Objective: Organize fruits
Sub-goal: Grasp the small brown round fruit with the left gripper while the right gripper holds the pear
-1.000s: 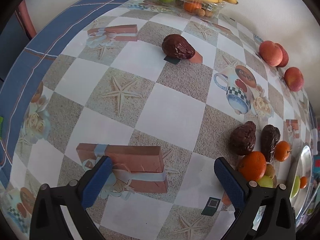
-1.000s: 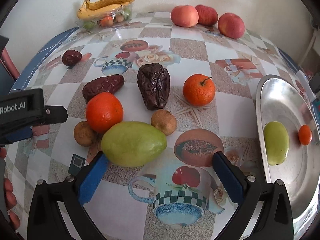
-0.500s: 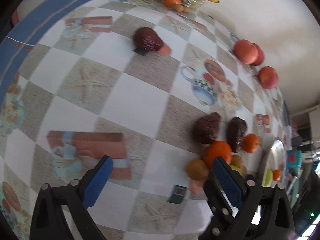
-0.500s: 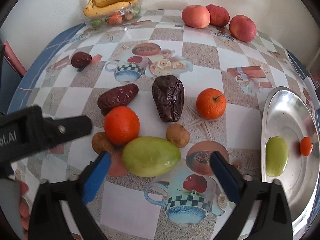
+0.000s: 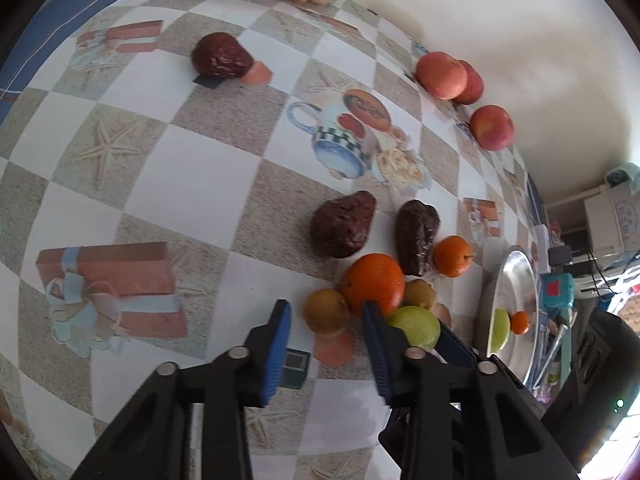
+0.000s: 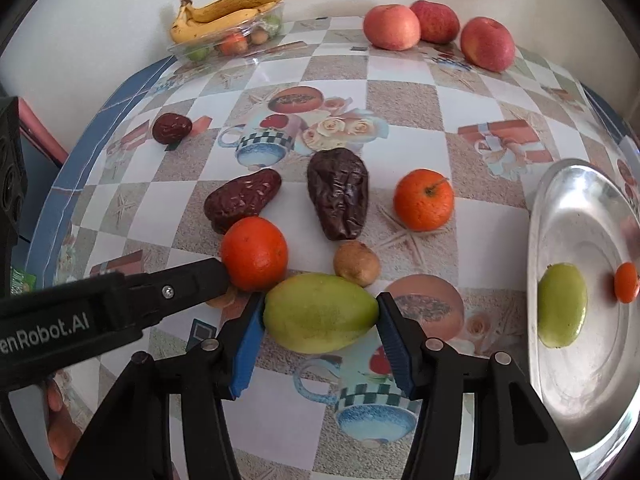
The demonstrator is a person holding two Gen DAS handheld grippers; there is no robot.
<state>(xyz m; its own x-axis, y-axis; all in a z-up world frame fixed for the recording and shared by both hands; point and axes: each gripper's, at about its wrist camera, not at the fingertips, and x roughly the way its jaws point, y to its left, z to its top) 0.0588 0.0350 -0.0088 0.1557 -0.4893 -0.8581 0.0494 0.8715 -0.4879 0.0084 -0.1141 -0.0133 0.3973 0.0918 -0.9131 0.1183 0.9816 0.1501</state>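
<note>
R gripper (image 6: 320, 322) clamps the green mango (image 6: 320, 312) at table's 6 o'clock, L gripper (image 5: 326, 326) half-open round the brown longan (image 5: 326, 311): crowded, so lifting may nudge the orange (image 6: 254, 253) rolling.

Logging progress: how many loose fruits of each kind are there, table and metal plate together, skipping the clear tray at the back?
Red round apples: 3
Dark wrinkled dates: 3
Orange tangerines: 3
Green oval fruits: 2
Small brown round fruits: 2
Total: 13

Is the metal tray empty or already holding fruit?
Holding fruit: a green fruit and a small orange lie in the metal tray.
</note>
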